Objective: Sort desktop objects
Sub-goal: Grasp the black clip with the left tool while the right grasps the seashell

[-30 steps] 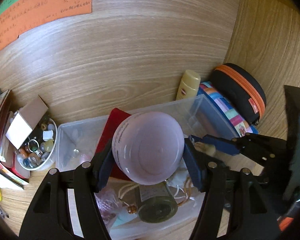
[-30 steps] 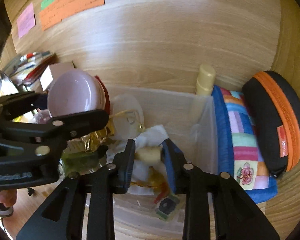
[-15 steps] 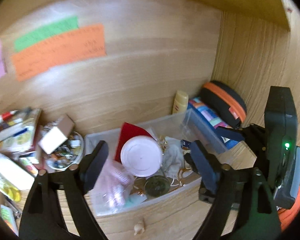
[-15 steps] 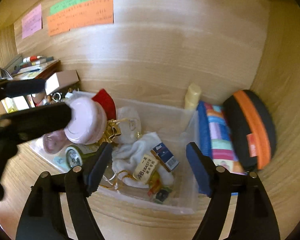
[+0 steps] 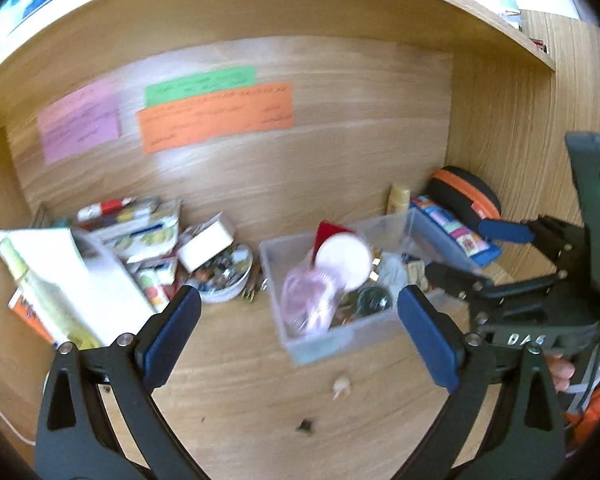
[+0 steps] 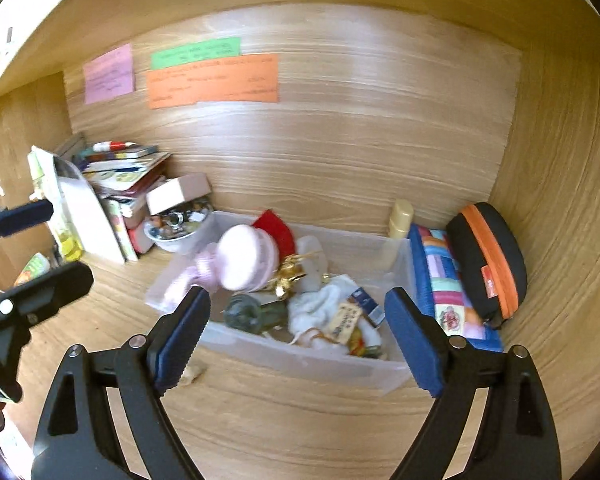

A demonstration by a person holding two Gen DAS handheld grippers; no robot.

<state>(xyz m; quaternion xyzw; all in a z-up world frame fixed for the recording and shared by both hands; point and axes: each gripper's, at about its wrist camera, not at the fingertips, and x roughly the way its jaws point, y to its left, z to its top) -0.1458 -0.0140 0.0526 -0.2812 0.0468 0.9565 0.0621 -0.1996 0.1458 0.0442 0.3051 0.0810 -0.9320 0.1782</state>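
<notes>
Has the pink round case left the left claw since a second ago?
Yes. The pink round case now lies in the clear bin; the opening left claw is empty.

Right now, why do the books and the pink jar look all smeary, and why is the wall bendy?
Left wrist view: the book pile and pink jar are motion-blurred. Right wrist view: the jar is soft, the pencil case sharper. Both views: the fisheye lens bends the wooden wall, with dark corners.

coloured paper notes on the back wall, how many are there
3. A pink note on the left, a green note to its right, and an orange note directly below the green one, their edges touching or overlapping. None seem hidden.
</notes>
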